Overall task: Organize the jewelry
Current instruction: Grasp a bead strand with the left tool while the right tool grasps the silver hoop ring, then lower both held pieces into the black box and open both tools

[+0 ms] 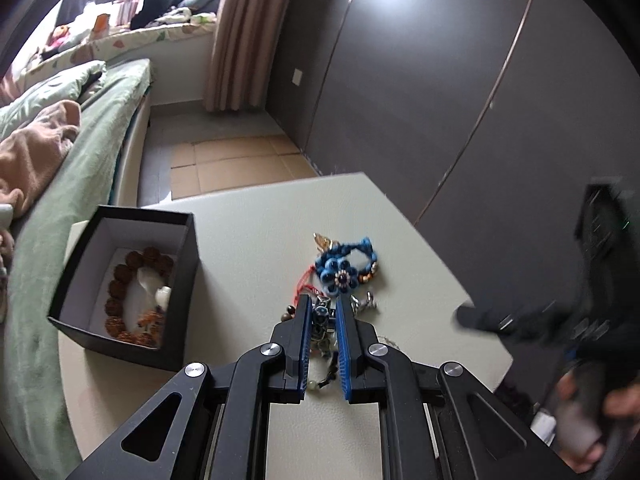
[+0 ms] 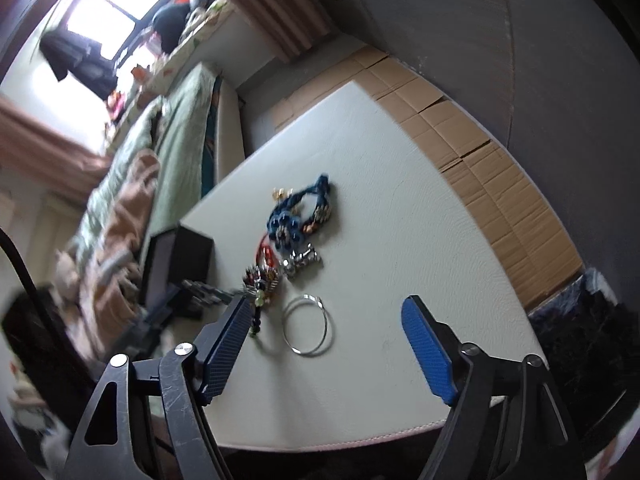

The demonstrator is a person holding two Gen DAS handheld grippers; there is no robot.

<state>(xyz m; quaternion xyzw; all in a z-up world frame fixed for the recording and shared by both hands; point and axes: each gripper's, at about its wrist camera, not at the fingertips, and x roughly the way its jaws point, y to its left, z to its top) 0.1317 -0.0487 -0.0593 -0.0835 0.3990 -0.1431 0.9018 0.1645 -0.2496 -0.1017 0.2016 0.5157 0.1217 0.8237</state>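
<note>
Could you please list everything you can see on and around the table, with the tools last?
table: one, off-white, under all the jewelry
box: one, black with pale lining, open, at the table's left edge
wooden bead bracelet: one, brown, inside the box
woven flower bracelet: one, blue, mid-table
red cord: one, beside the blue bracelet
silver charm: one, shiny, near the blue bracelet
silver bangle: one, thin ring, nearest the right tool
dark beaded piece: one, between the left tool's pads
bed: one, green cover, left of the table
cardboard: flattened, brown, on the floor
left tool: blue pads, nearly closed around the beaded piece
right tool: blue pads, wide apart above the table
</note>
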